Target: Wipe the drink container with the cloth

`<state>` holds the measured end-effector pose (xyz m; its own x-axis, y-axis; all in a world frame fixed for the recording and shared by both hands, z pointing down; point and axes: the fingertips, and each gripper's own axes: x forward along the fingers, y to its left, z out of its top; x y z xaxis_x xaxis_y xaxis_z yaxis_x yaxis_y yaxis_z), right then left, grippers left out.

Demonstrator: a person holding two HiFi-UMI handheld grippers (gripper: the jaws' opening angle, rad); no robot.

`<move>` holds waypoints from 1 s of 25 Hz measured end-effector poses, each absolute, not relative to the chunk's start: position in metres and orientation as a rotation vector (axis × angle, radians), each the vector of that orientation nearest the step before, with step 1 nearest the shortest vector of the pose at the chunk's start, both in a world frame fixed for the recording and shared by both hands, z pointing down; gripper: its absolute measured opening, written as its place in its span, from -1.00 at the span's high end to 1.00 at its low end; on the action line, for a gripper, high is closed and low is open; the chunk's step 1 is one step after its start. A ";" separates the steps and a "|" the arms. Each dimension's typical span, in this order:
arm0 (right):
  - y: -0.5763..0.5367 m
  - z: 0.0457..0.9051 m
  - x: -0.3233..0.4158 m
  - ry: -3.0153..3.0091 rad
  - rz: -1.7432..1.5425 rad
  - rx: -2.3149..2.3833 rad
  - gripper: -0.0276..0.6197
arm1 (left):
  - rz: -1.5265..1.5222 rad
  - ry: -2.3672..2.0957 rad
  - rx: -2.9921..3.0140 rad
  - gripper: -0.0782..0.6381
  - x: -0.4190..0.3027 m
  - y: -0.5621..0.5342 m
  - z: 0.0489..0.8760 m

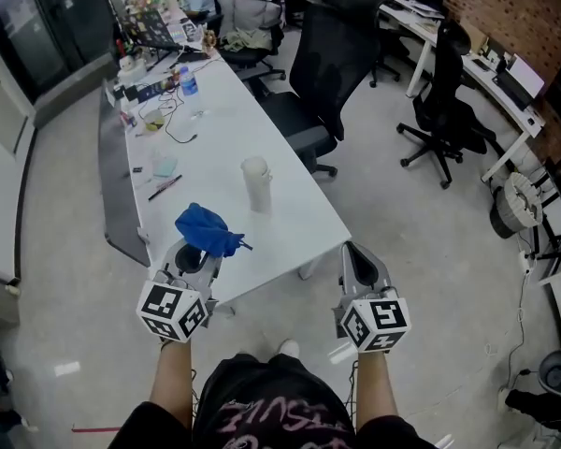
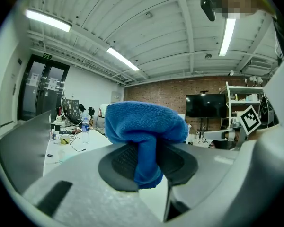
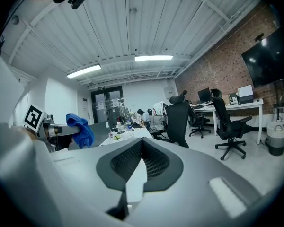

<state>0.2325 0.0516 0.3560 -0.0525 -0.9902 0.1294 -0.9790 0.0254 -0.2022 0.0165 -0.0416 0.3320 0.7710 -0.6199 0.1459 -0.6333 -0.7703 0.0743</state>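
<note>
A blue cloth (image 1: 208, 229) bunches out of my left gripper (image 1: 198, 249), which is shut on it at the near edge of the white table (image 1: 299, 213). In the left gripper view the blue cloth (image 2: 144, 126) hangs between the pads. The drink container (image 1: 256, 184), a pale translucent cup, stands upright on the table beyond the cloth. My right gripper (image 1: 357, 262) is shut and empty, off the table's near right corner. In the right gripper view its pads (image 3: 156, 163) meet, and the cloth (image 3: 81, 129) shows at the left.
Cables, a pen (image 1: 165, 187), a water bottle (image 1: 189, 81) and clutter lie on the far half of the table. Black office chairs (image 1: 335, 59) stand right of the table, with more desks along the brick wall. A person sits at the far end.
</note>
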 end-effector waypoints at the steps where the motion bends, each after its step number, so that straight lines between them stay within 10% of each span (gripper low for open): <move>1: 0.050 0.356 0.234 2.219 -0.371 -2.123 0.92 | 0.171 -1.016 2.844 0.51 0.018 -0.043 0.330; 25: -0.035 0.345 0.241 2.283 -0.315 -2.089 0.91 | 0.129 -1.041 2.842 0.51 0.030 -0.118 0.329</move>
